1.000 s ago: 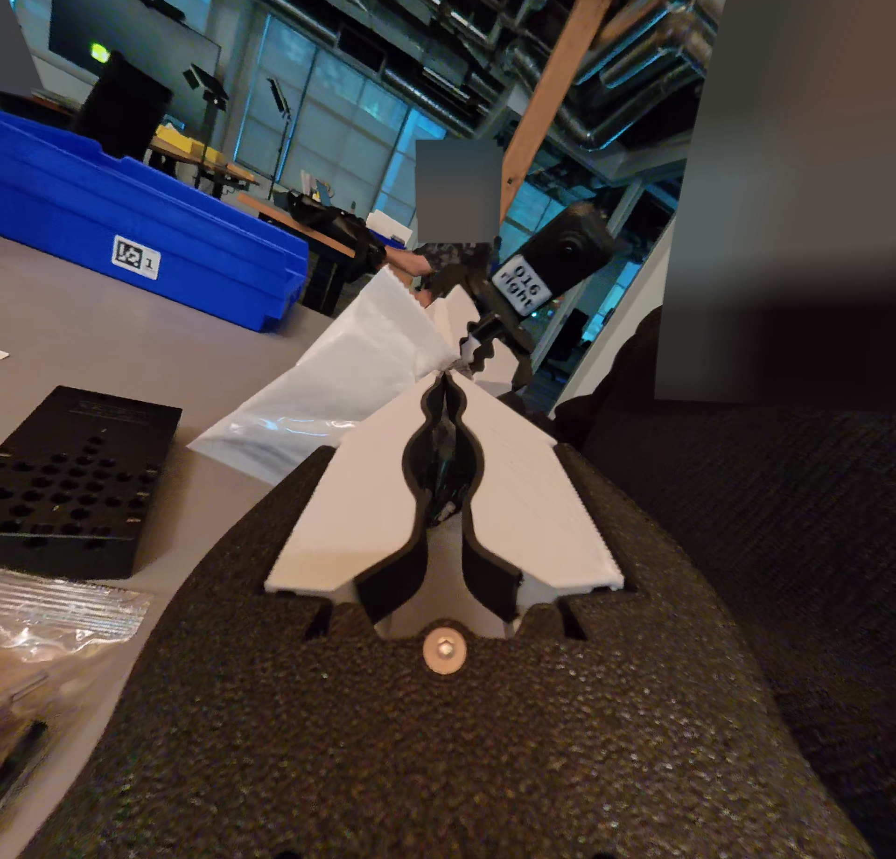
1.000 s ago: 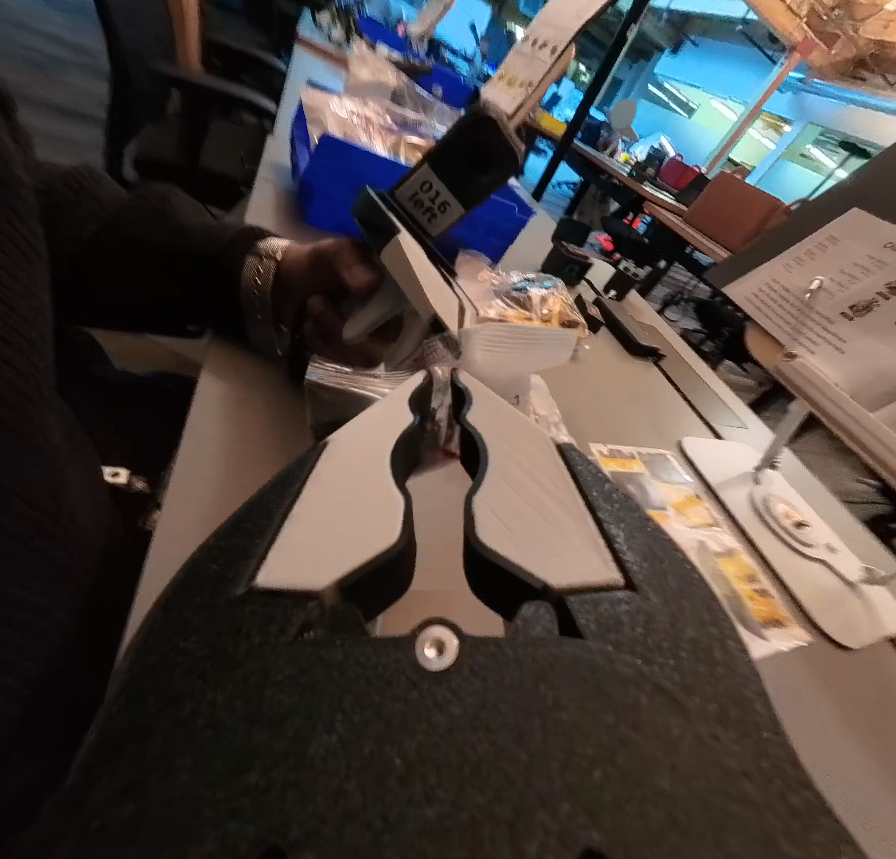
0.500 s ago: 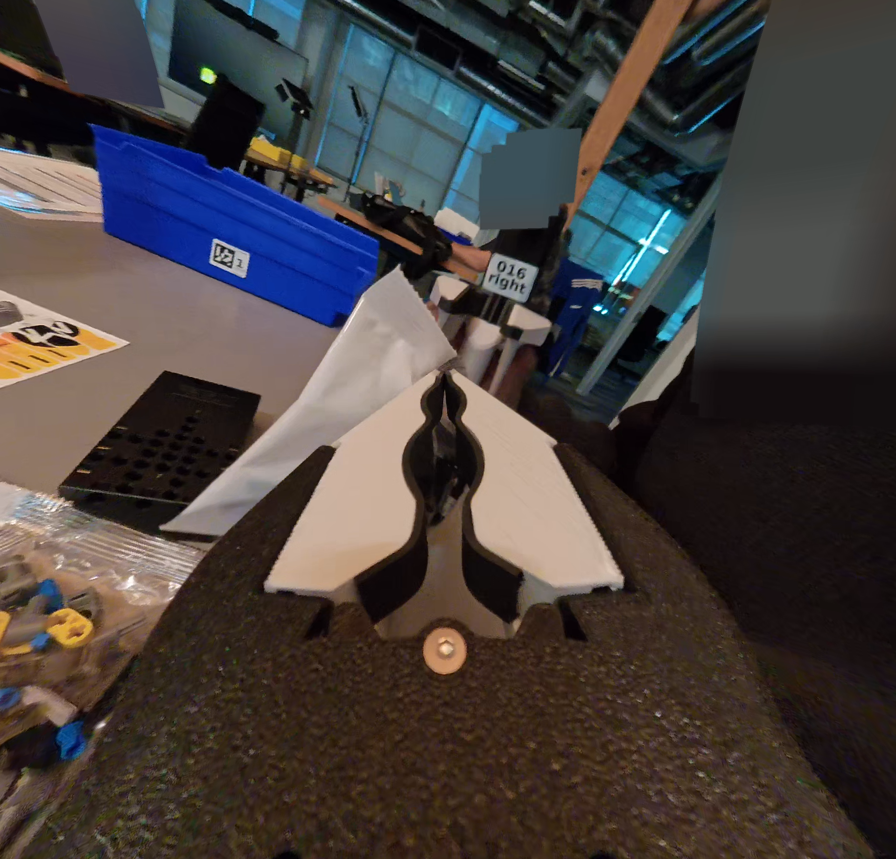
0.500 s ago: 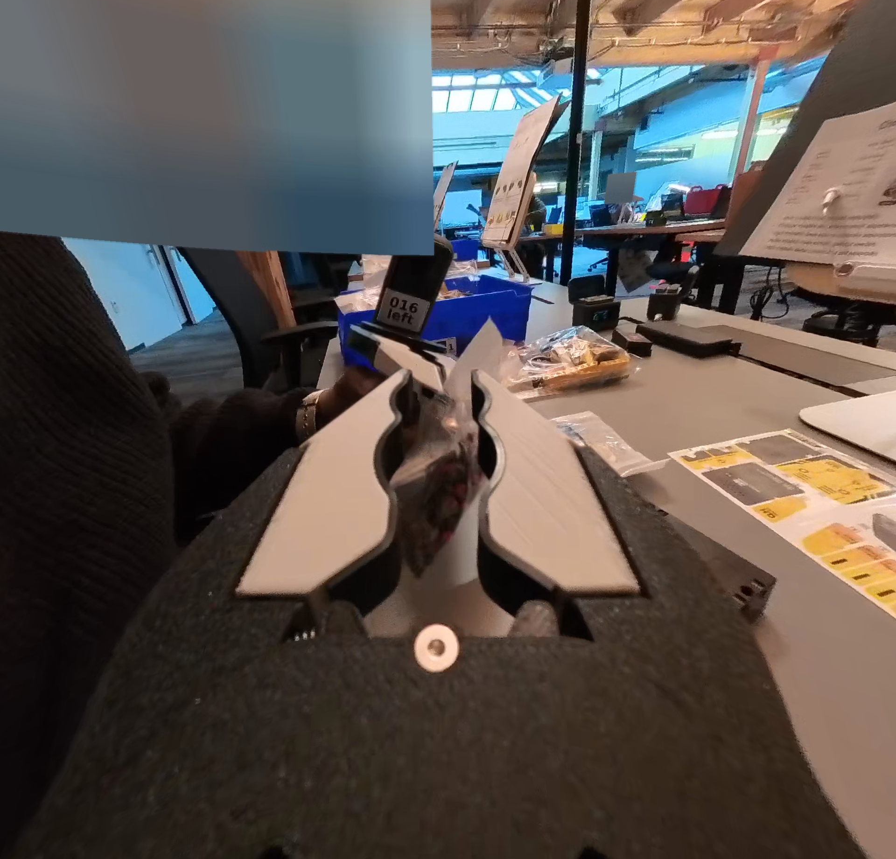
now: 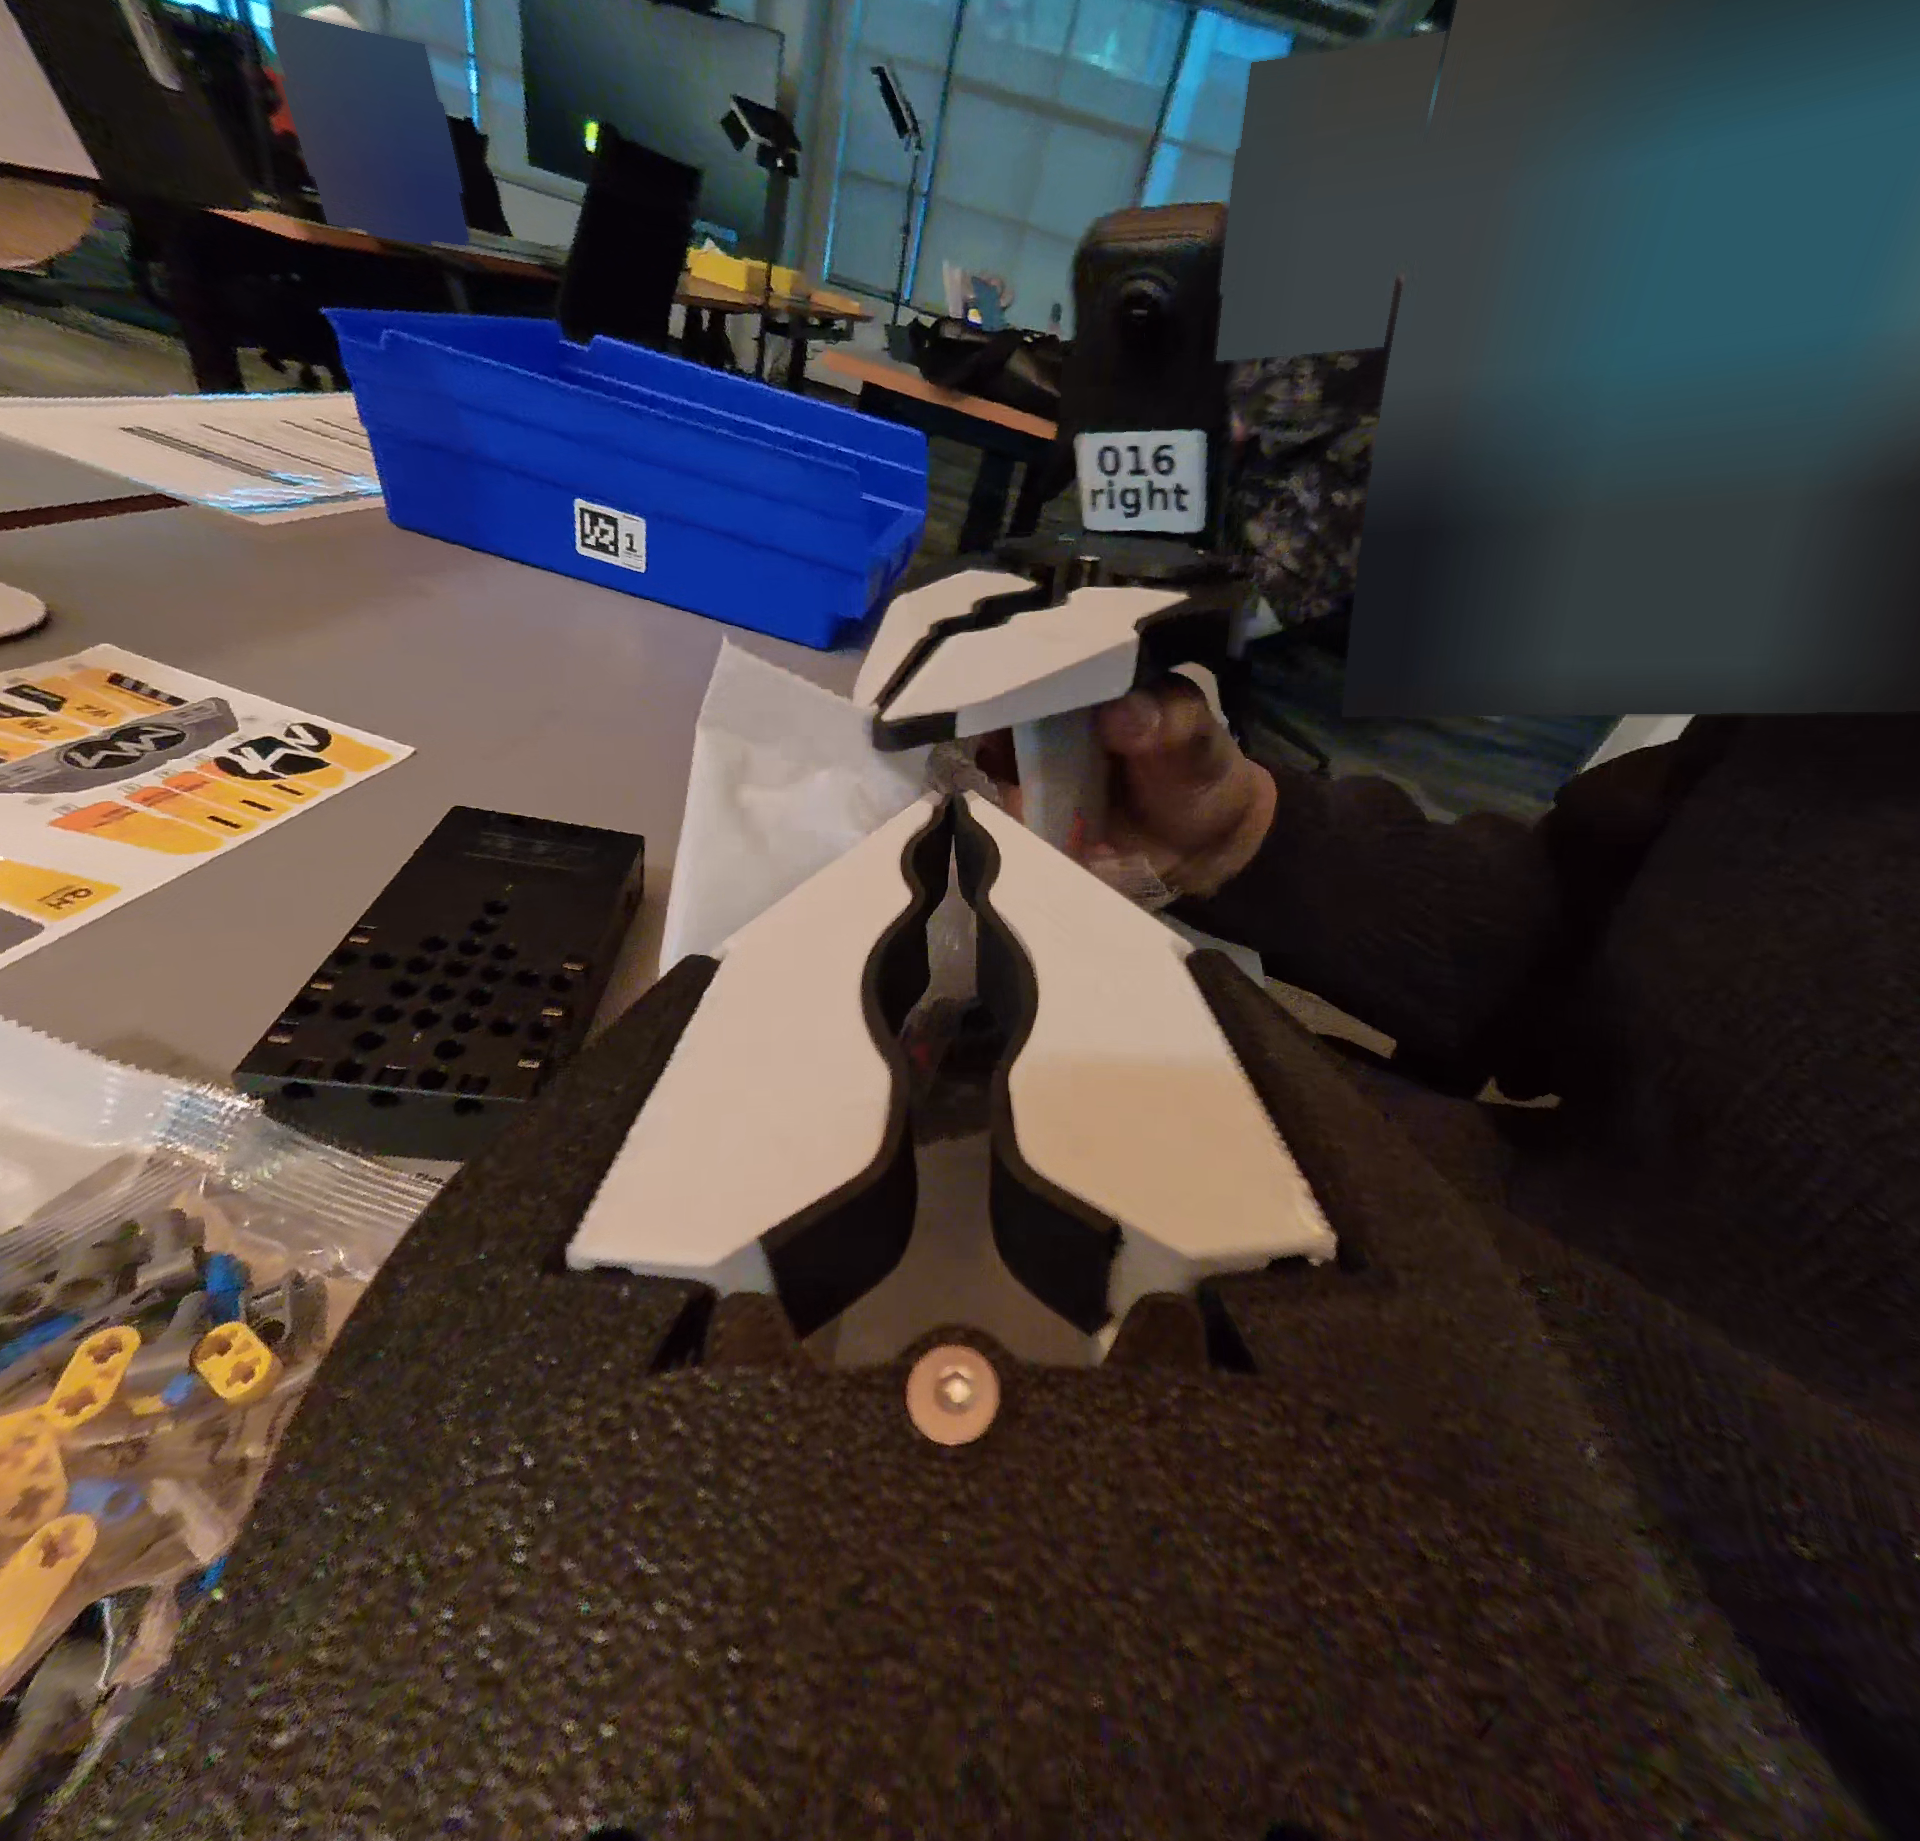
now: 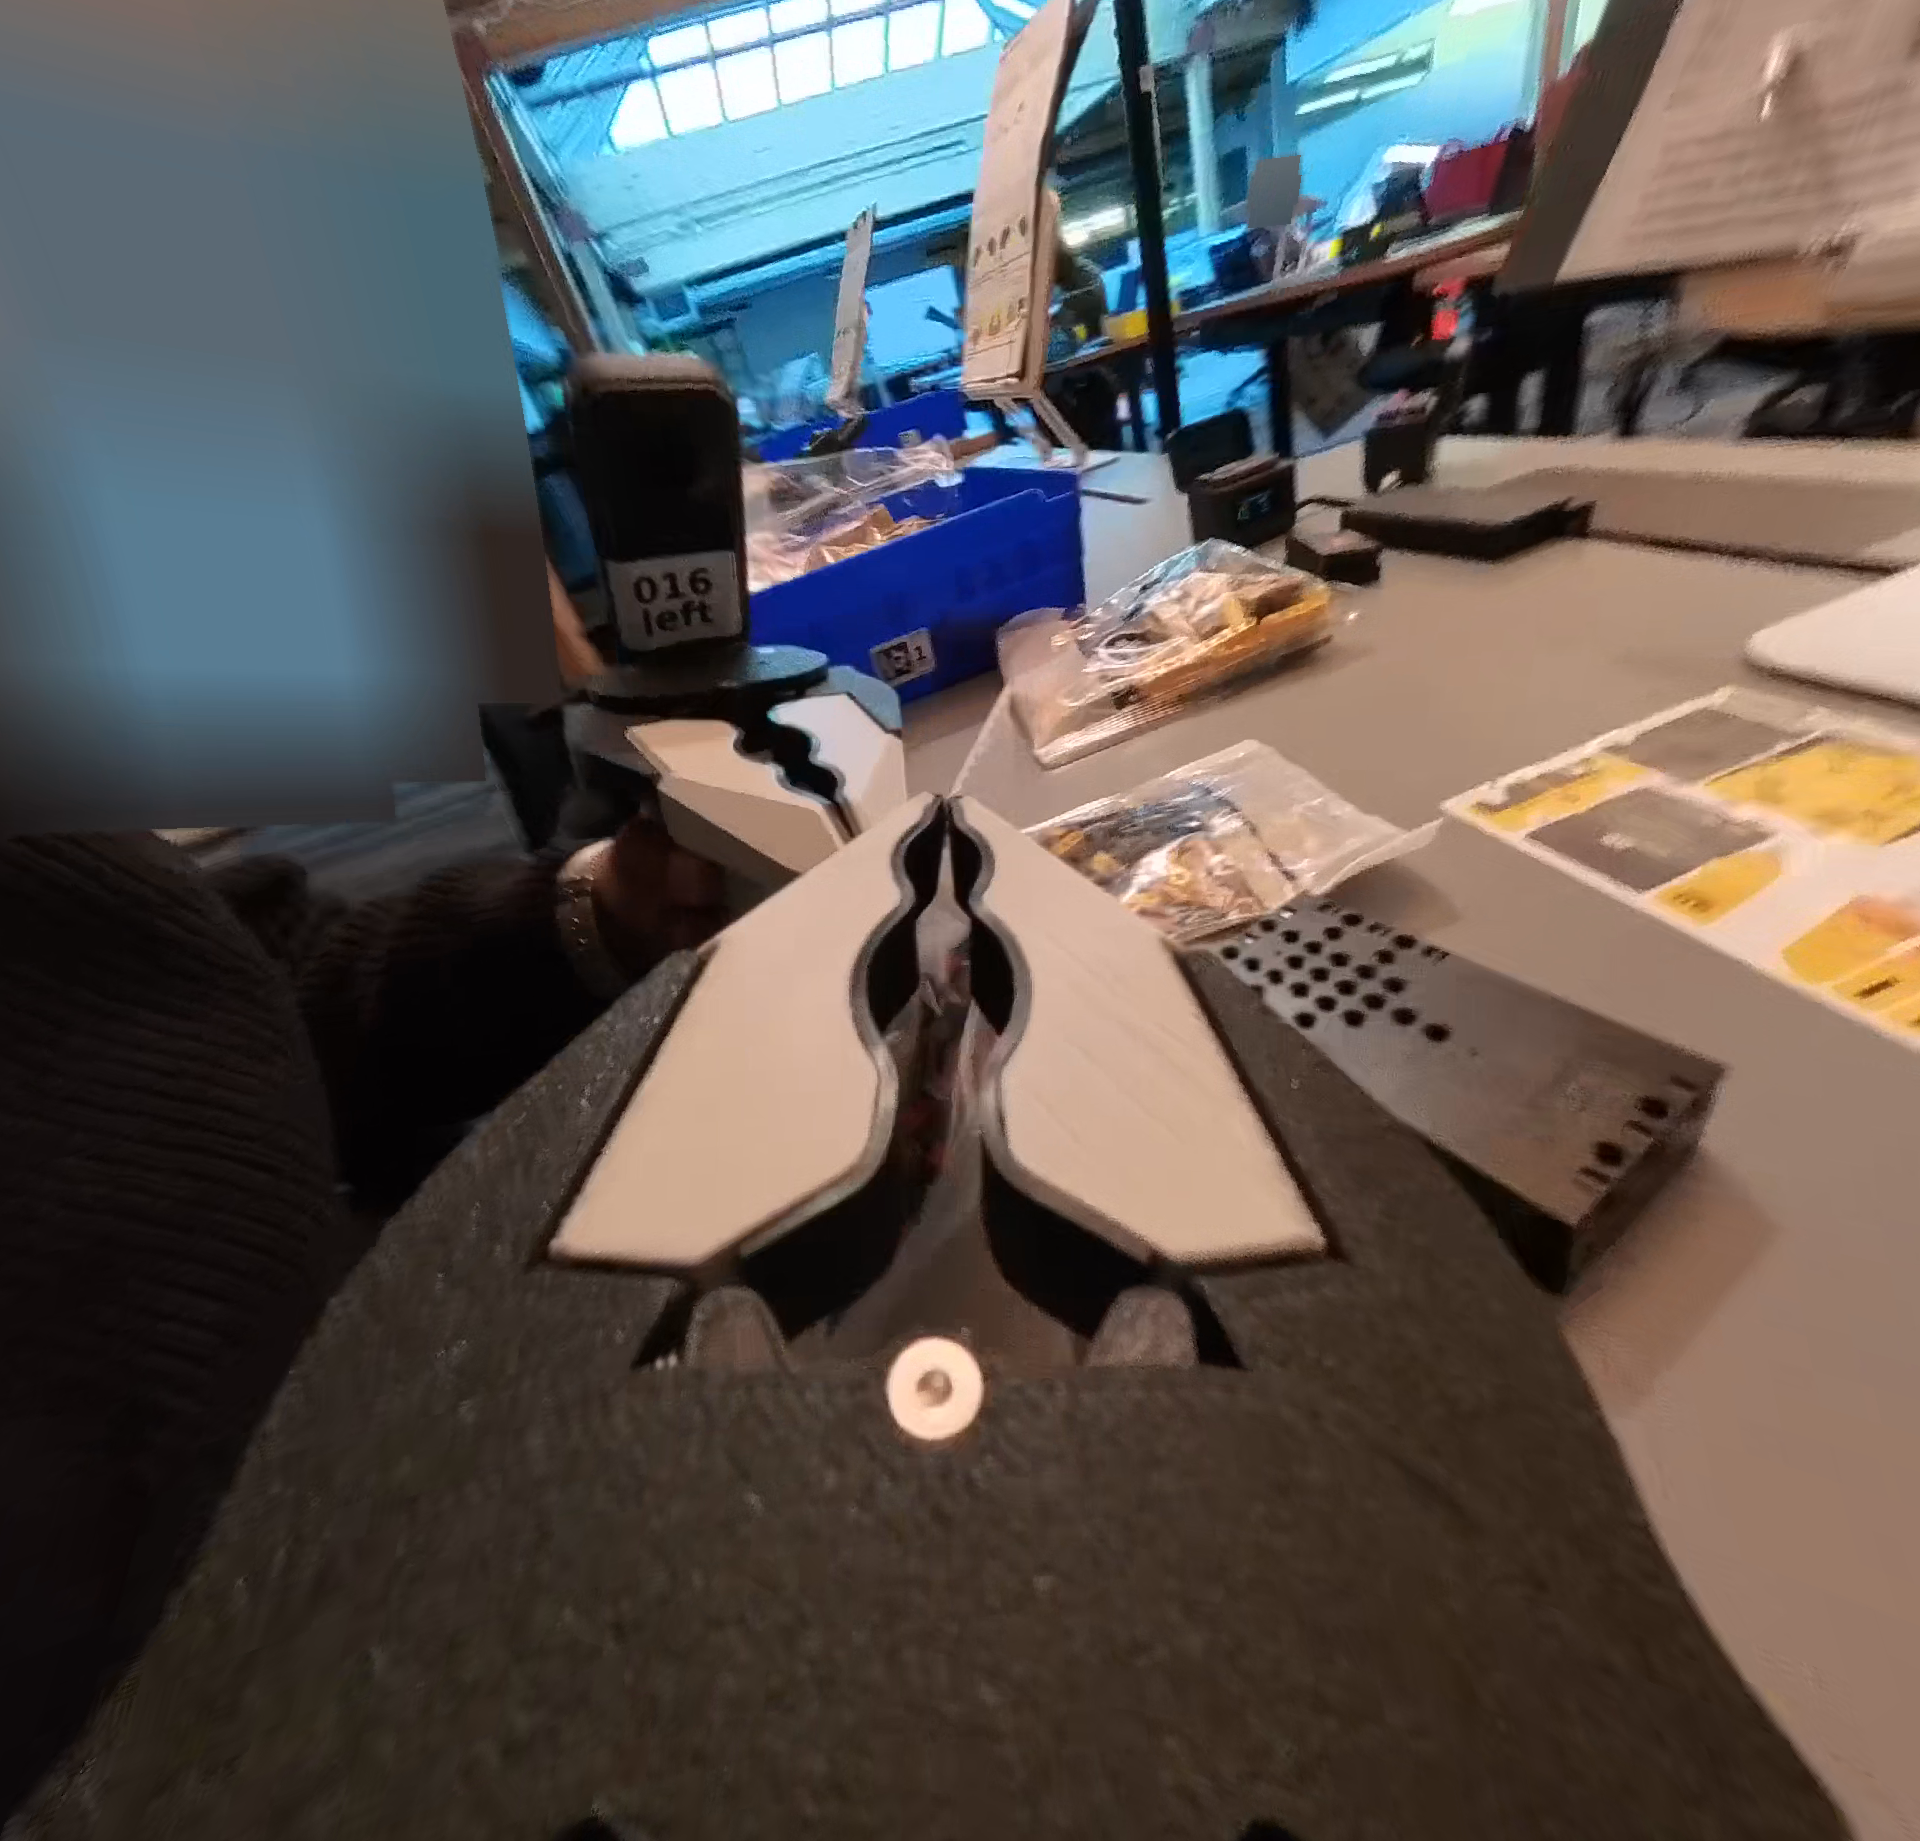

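Observation:
My left gripper (image 5: 951,804) is shut on a white, partly clear plastic bag (image 5: 769,783) with small dark parts inside, held above the grey table (image 5: 499,669). My right gripper (image 6: 943,804) is shut on the same bag (image 6: 943,944), which shows between its jaws. The two grippers meet almost tip to tip. The right gripper also shows in the left wrist view (image 5: 894,726), with a hand on its grip. The left gripper shows in the right wrist view (image 6: 847,820). Most of the bag is hidden by the fingers.
A black perforated block (image 5: 447,970) (image 6: 1455,1053) lies on the table near the grippers. Clear bags of small yellow and blue parts (image 5: 104,1376) (image 6: 1174,856) lie beside it. A blue bin (image 5: 623,482) (image 6: 914,565) and a printed yellow sheet (image 5: 156,752) (image 6: 1714,804) lie farther off. My two grippers' fingertips are within a few centimetres of each other.
The right jaws, wider around the bag half a second ago, have closed on it. Both grippers have swung round and levelled over the table. The left gripper has stayed shut.

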Demonstrator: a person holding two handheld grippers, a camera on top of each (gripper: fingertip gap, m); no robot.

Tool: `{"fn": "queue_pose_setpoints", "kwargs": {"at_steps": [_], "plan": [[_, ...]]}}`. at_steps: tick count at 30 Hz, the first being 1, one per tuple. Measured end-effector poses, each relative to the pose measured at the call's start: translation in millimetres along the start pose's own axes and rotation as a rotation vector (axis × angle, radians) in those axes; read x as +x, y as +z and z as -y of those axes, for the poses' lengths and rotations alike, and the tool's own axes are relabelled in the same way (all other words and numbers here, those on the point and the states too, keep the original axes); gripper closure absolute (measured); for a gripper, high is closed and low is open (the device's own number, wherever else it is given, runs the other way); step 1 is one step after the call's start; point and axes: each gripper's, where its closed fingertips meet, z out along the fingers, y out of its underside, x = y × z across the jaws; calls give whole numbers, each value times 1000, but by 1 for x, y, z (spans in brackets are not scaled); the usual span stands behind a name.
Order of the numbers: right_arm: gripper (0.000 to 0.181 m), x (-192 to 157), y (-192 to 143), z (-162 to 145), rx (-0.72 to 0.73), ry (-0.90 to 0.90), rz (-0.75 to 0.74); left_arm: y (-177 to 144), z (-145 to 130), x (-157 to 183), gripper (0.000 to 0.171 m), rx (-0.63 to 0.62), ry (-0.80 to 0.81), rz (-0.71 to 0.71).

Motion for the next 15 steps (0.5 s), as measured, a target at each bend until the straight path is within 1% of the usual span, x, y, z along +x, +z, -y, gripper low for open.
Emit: {"fn": "queue_pose_setpoints", "kwargs": {"at_steps": [2,4,7,9,13,15], "plan": [[181,5,-2,0,7,121,37,0,0,1,171,2,5,-3],[181,11,-6,0,15,195,48,1,-1,0,171,-5,5,3],[181,13,-5,-5,-11,190,38,3,-3,2,171,-22,17,1],[181,11,-5,-3,-1,192,48,2,-2,5,171,-14,28,-12],[181,15,-5,-2,24,289,61,0,0,4,171,1,16,-21],[181,14,-4,-3,22,277,56,1,-1,5,171,-6,27,-20]]}}
